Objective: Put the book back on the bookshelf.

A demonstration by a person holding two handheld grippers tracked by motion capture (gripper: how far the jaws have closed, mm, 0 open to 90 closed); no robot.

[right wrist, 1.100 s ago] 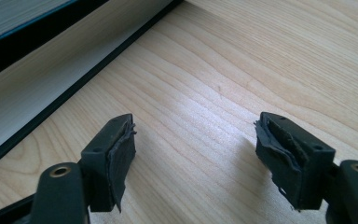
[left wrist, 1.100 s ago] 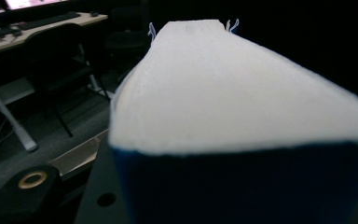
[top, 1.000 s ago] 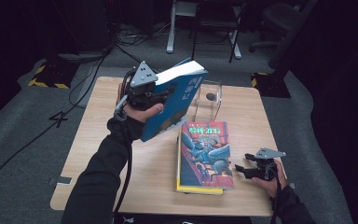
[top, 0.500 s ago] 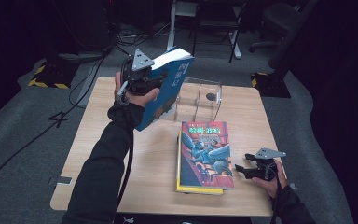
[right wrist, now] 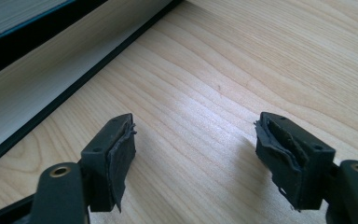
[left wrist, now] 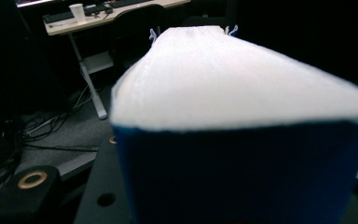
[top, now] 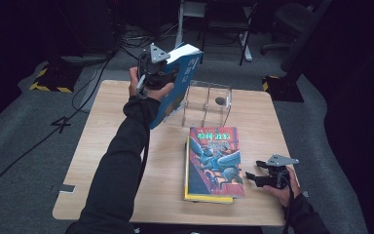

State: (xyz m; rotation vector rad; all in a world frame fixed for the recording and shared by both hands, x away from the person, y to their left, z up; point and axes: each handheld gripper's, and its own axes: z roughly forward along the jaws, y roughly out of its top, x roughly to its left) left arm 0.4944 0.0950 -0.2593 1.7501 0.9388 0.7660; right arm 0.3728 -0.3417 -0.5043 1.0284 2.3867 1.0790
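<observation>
The left tool [top: 161, 73] is clamped on a thick blue book [top: 177, 85], its jaws spread to the book's thickness, and carries it tilted in the air over the far left part of the bench [top: 102, 146], just left of a clear plastic book stand [top: 207, 105] that sits near the middle of the far edge. In the left gripper view the white page edge [left wrist: 233, 79] faces outward, the blue cover below it.

The step looks like standing this book in the stand. To do it well, bring the book upright before lowering, line its bottom edge up with a slot between the clear dividers, and lower slowly so that no corner catches a divider. The stand is light and could slide or tip under a sideways knock, so press straight down and let go only once the book rests on its own.

The right tool [top: 265, 178] rests near the right end of the near edge, jaws wide apart with nothing between them, beside two stacked books [top: 214, 163] lying flat.

The bench is pale wood, standing on grey carpet. The room is dark; cables, chair legs and a desk with a cup [left wrist: 77, 11] lie beyond.
</observation>
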